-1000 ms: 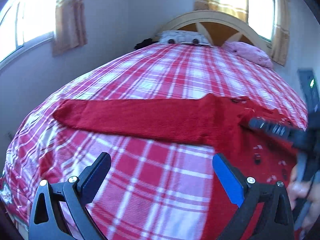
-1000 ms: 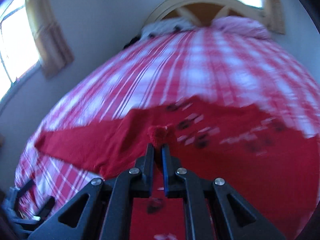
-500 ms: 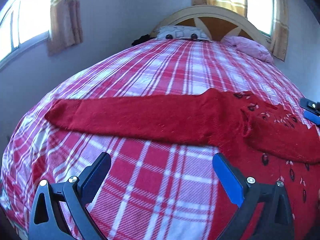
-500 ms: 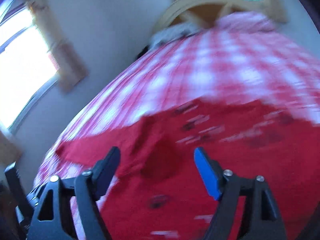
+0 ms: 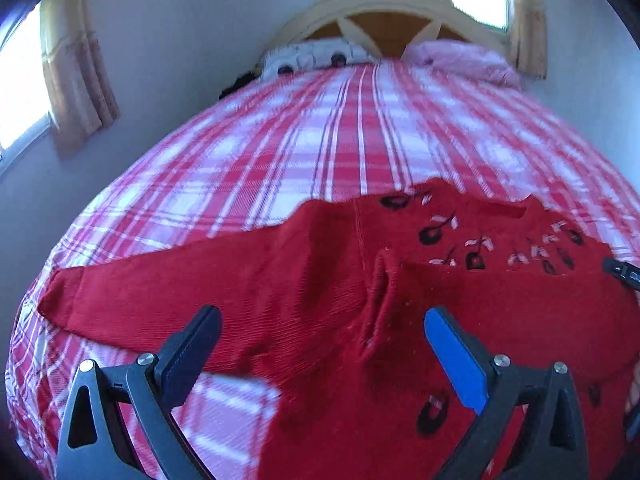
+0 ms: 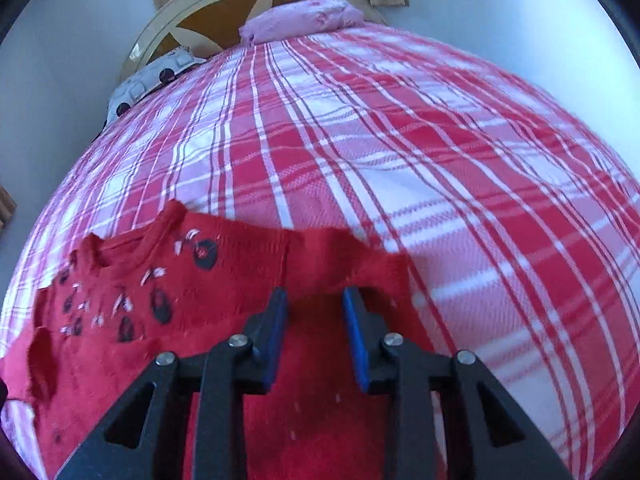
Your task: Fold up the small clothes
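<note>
A red knitted sweater (image 5: 320,272) with dark cherry motifs lies flat on the plaid bed cover (image 5: 340,140). Its left sleeve stretches out to the left, and the other sleeve lies folded across the chest. My left gripper (image 5: 322,320) hovers open over the sweater's left armpit area, with nothing between its fingers. My right gripper (image 6: 316,296) sits low over the sweater (image 6: 200,320) near its right shoulder edge. Its jaws are partly apart and closing, red knit lies below the gap, and the pads press on nothing. Its tip (image 5: 624,274) shows at the right edge of the left wrist view.
The bed cover (image 6: 440,160) runs back to a curved headboard (image 5: 384,32). A pink pillow (image 6: 300,20) and a white patterned pillow (image 6: 156,76) lie there. A curtained window (image 5: 76,80) is on the left wall. Bare cover lies to the right of the sweater.
The right gripper let go of the sleeve end it pinched over the chest, opened wide, swung right to the shoulder edge and narrowed. The left gripper, open throughout, moved right over the sweater.
</note>
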Demonstrator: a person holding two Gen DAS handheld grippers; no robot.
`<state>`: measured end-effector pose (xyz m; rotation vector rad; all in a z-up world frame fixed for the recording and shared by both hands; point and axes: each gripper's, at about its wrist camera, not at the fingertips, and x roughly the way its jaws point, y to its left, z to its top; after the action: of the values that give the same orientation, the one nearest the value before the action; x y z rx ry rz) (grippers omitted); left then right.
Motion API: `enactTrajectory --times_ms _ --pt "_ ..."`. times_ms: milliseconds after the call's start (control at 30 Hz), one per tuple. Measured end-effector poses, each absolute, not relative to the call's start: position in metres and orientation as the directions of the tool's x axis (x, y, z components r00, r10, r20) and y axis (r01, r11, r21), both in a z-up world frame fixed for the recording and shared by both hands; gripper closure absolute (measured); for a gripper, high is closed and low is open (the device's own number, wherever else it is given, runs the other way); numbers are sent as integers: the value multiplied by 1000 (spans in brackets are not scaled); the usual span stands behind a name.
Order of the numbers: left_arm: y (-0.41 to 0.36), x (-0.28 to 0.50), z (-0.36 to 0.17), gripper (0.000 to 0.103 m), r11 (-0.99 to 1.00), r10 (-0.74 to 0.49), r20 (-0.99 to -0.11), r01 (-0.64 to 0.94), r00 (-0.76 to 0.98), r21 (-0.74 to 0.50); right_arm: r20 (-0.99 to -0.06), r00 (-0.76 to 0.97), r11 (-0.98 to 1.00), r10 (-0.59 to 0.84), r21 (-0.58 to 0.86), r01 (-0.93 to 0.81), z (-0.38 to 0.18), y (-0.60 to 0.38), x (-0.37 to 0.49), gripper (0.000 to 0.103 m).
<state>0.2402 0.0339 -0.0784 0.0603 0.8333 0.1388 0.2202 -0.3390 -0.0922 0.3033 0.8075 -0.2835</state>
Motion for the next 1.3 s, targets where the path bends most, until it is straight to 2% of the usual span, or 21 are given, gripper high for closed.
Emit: enactTrajectory --times_ms 67,100,200,300,400,500,600,667,867,933,1000,1067,1133,1167,1200,1233,1300 --pt "32 251 -92 1 983 182 -753 -127 632 131 -737 662 947 -138 99 307 -91 -325 222 34" --pt "33 256 -99 1 979 202 -765 -141 612 146 -737 659 955 -149 66 289 -92 -319 222 31" --pt "45 258 -110 1 981 187 -798 -158 573 116 -739 641 957 -206 -13 291 -93 -305 225 30" --pt "71 235 -91 1 977 187 -741 -204 645 69 -723 660 950 -204 16 312 -94 -315 223 29" --pt "122 209 -68 1 941 287 -669 -332 686 63 -713 674 938 -194 65 339 -95 -326 222 28" --pt "188 191 -55 1 854 426 -649 -516 631 59 -714 674 934 -191 78 348 -95 -329 222 26" --pt "257 188 -58 1 716 568 -669 -689 480 113 -710 671 935 -215 49 352 -93 -324 222 26" --pt "288 185 -63 1 640 612 -676 -760 411 117 -704 673 933 -226 44 358 -93 -323 220 26" --pt "353 196 -89 2 565 590 -750 -817 299 119 -683 677 919 -274 20 393 -90 -323 217 26" --pt "362 206 -97 11 592 550 -779 -798 302 108 -668 680 915 -302 -2 404 -85 -321 212 26" --pt "368 213 -107 29 623 462 -826 -781 323 44 -636 699 911 -327 -16 412 -76 -317 206 26" --pt "374 214 -111 34 622 416 -843 -783 340 -8 -590 727 909 -351 -28 416 -65 -309 195 25" --pt "371 214 -107 39 623 425 -832 -782 356 -17 -559 750 912 -354 -28 410 -57 -300 185 18" --pt "369 215 -105 49 639 422 -828 -769 370 -18 -547 763 917 -344 -23 397 -54 -294 179 16" --pt "366 217 -104 65 655 416 -824 -756 385 -23 -538 778 928 -324 -18 373 -52 -285 174 16" --pt "363 219 -103 71 673 407 -820 -739 403 -30 -537 786 936 -307 -21 351 -51 -277 171 16" --pt "358 221 -99 94 677 424 -810 -736 405 -13 -533 798 950 -280 -34 311 -50 -260 166 16"
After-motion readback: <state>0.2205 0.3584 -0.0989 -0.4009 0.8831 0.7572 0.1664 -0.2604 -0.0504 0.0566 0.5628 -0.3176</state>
